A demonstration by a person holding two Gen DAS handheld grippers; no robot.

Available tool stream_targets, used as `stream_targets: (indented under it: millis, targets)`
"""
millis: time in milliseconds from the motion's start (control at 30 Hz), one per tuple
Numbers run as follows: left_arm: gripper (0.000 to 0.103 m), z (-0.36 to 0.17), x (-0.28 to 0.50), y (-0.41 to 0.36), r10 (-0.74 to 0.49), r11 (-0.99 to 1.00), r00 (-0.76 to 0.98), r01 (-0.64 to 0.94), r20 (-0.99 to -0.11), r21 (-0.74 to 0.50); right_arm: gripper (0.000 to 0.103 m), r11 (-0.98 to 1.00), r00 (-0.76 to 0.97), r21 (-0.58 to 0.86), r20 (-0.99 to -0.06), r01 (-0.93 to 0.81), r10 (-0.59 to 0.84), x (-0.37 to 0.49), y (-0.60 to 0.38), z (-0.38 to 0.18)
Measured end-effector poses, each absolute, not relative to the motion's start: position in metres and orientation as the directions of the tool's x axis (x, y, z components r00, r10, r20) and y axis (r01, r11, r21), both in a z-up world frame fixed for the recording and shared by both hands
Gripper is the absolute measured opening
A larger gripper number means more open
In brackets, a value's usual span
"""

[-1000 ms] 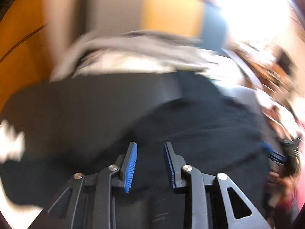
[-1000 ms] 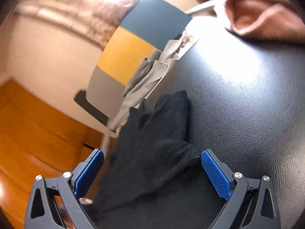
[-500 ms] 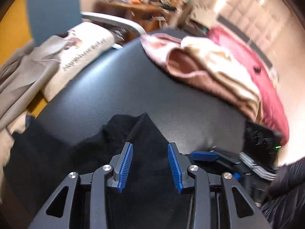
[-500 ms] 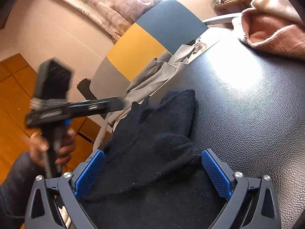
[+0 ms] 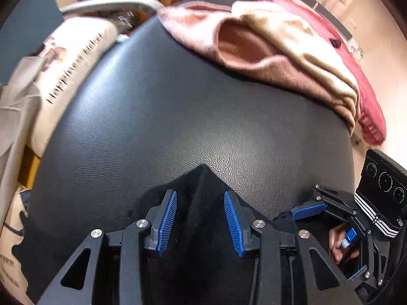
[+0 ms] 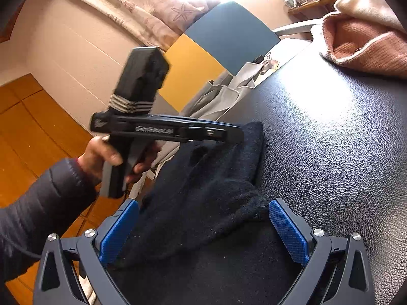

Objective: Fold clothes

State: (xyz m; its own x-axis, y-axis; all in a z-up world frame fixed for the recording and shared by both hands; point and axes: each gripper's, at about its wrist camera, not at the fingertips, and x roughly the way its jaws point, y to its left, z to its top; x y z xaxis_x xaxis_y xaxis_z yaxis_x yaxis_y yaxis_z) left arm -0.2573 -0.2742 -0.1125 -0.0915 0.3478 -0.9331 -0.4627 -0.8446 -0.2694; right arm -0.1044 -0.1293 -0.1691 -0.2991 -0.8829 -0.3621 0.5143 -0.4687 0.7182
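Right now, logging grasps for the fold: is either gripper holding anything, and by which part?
Nothing is clamped. The left gripper and right gripper both stand open over the black garment.

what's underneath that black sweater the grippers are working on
The black sweater lies on the black leather surface, which shows bare around it. Its left side hangs past the edge above the wooden floor. Whatever lies under its middle is covered.

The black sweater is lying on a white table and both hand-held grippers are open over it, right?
Not quite: the table is black and leathery, not white, as the right wrist view shows. The rest holds: the black sweater lies on it, and the left hand-held gripper and right hand-held gripper are both open over it.
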Motion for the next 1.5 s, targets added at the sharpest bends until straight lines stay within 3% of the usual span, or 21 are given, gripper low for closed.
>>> stream_targets:
  millis: [100,167,200,267,367,467,567,667,767,900,967,1133,1167,1200,1267,1367,1500]
  targets:
    - [0.034,-0.119,-0.261,-0.272,0.404,-0.821,-0.001,-0.442,-0.915,-0.363,0.103,-0.467,-0.300,0.719,-0.360,0.514,-0.884,-0.105,-0.130,-0.169]
    - [0.023,-0.116,-0.256,-0.272,0.419,-0.819,-0.034,-0.446,-0.907,-0.361,0.103,-0.468,-0.300,0.718,-0.360,0.515,-0.883,-0.105,-0.130,-0.169]
    - [0.013,-0.115,-0.253,-0.273,0.425,-0.819,-0.053,-0.449,-0.904,-0.359,0.103,-0.467,-0.300,0.719,-0.359,0.515,-0.884,-0.105,-0.130,-0.168]
    - [0.006,-0.111,-0.247,-0.273,0.437,-0.818,-0.092,-0.454,-0.895,-0.353,0.103,-0.466,-0.299,0.719,-0.359,0.516,-0.884,-0.104,-0.130,-0.168]
    - [0.005,-0.077,-0.217,-0.291,0.570,-0.803,-0.308,-0.403,-0.761,-0.439,0.103,-0.468,-0.300,0.717,-0.361,0.516,-0.883,-0.104,-0.131,-0.168]
    - [0.004,-0.063,-0.187,-0.319,0.599,-0.801,-0.470,-0.340,-0.648,-0.493,0.103,-0.469,-0.299,0.716,-0.362,0.517,-0.883,-0.105,-0.132,-0.168]
    - [0.004,-0.071,-0.169,-0.339,0.590,-0.799,-0.527,-0.277,-0.611,-0.533,0.103,-0.465,-0.295,0.719,-0.361,0.517,-0.885,-0.104,-0.131,-0.168]
    - [0.003,-0.081,-0.168,-0.336,0.569,-0.818,-0.491,-0.255,-0.659,-0.516,0.103,-0.454,-0.262,0.722,-0.371,0.522,-0.891,-0.105,-0.130,-0.166]
    - [0.024,-0.082,-0.183,-0.317,0.500,-0.865,-0.431,-0.293,-0.751,-0.407,0.103,-0.410,-0.163,0.747,-0.384,0.524,-0.909,-0.104,-0.133,-0.162]
    - [0.038,-0.086,-0.213,-0.287,0.471,-0.851,-0.293,-0.401,-0.832,-0.341,0.103,-0.340,-0.078,0.823,-0.344,0.455,-0.936,-0.104,-0.133,-0.162]
    - [0.040,-0.089,-0.222,-0.276,0.460,-0.836,-0.237,-0.440,-0.856,-0.328,0.103,-0.329,-0.074,0.846,-0.329,0.419,-0.941,-0.105,-0.134,-0.163]
    - [0.041,-0.115,-0.240,-0.248,0.393,-0.826,-0.091,-0.473,-0.915,-0.307,0.103,-0.428,-0.089,0.826,-0.427,0.367,-0.900,-0.111,-0.150,-0.165]
    - [0.036,-0.118,-0.242,-0.247,0.387,-0.830,-0.078,-0.463,-0.919,-0.311,0.103,-0.455,-0.091,0.812,-0.455,0.366,-0.886,-0.111,-0.154,-0.164]
    - [0.021,-0.114,-0.241,-0.249,0.415,-0.826,-0.102,-0.458,-0.904,-0.328,0.103,-0.471,-0.092,0.805,-0.472,0.361,-0.877,-0.111,-0.158,-0.164]
    - [0.006,-0.101,-0.235,-0.257,0.488,-0.811,-0.183,-0.457,-0.853,-0.366,0.103,-0.469,-0.100,0.812,-0.465,0.348,-0.880,-0.113,-0.162,-0.163]
    - [0.002,-0.076,-0.222,-0.283,0.587,-0.793,-0.338,-0.422,-0.736,-0.438,0.103,-0.438,-0.143,0.819,-0.415,0.372,-0.898,-0.115,-0.168,-0.160]
    - [0.001,-0.065,-0.205,-0.326,0.568,-0.823,-0.500,-0.323,-0.654,-0.468,0.103,-0.446,-0.294,0.788,-0.346,0.425,-0.891,-0.115,-0.154,-0.160]
